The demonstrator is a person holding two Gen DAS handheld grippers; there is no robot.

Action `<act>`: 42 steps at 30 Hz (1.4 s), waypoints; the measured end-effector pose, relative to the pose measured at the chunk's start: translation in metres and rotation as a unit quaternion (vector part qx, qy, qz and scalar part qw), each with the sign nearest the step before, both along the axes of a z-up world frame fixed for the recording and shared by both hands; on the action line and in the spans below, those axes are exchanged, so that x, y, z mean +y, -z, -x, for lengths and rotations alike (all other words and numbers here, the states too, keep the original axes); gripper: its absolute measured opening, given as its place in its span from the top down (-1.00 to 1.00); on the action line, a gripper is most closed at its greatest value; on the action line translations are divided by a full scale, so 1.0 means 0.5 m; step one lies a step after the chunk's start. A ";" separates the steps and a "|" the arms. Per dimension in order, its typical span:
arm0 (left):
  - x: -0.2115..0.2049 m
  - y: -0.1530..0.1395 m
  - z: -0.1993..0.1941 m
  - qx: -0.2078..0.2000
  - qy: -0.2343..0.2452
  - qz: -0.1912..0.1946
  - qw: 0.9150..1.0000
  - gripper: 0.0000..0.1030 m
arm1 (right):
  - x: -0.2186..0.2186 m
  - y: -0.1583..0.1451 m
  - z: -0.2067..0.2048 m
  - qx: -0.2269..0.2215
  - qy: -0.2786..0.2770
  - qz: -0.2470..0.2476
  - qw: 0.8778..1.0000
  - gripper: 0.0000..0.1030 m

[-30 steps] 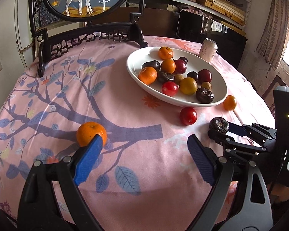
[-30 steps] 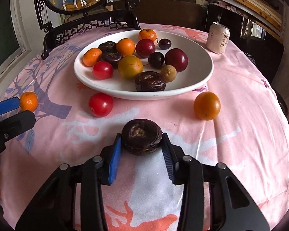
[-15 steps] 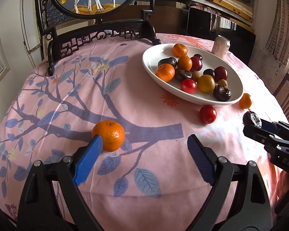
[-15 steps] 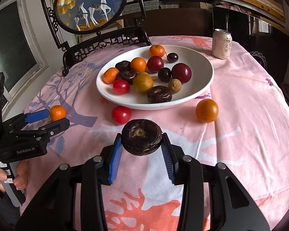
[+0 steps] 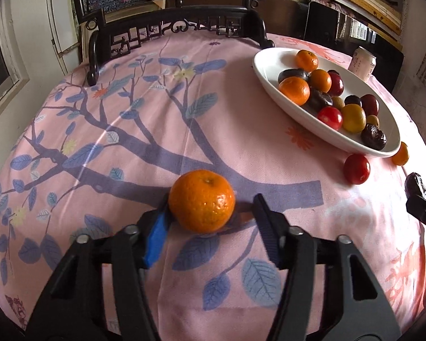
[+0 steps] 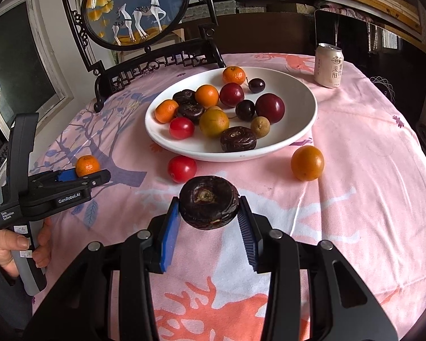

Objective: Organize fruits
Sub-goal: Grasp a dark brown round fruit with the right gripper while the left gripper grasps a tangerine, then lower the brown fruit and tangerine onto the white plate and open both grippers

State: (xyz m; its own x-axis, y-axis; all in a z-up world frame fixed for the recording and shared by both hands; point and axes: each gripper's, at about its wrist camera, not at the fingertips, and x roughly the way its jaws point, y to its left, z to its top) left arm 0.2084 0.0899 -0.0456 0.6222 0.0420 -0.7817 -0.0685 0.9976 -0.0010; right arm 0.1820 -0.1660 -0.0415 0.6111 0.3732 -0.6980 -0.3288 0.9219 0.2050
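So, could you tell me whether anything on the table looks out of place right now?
Three fruits lie on the cloth outside the white bowl: a red one, an orange one and a mandarin. Nothing looks spilled or damaged.

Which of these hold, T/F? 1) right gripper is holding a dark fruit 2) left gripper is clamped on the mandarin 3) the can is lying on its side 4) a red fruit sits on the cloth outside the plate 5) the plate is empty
1) True. The right gripper is shut on the dark wrinkled fruit.
2) False. The left gripper brackets the mandarin, but a gap shows at its right finger.
3) False. The can stands upright on the tablecloth.
4) True. The red fruit lies just off the white plate.
5) False. The plate holds many fruits.
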 end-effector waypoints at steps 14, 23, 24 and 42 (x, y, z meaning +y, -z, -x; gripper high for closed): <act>-0.069 -0.069 0.038 -0.028 0.048 0.045 0.997 0.20 | -0.012 -0.023 0.009 -0.045 0.015 -0.016 0.999 0.21; -0.182 -0.149 0.011 -0.056 0.127 0.044 0.989 0.20 | -0.017 -0.096 -0.010 -0.099 0.007 -0.004 0.995 0.21; -0.189 -0.154 -0.002 -0.058 0.128 0.046 0.989 0.20 | -0.018 -0.098 -0.023 -0.101 0.008 0.000 0.995 0.21; -0.203 -0.104 -0.214 -0.026 0.079 0.034 0.996 0.16 | 0.025 -0.024 -0.189 -0.071 0.005 0.045 0.996 0.11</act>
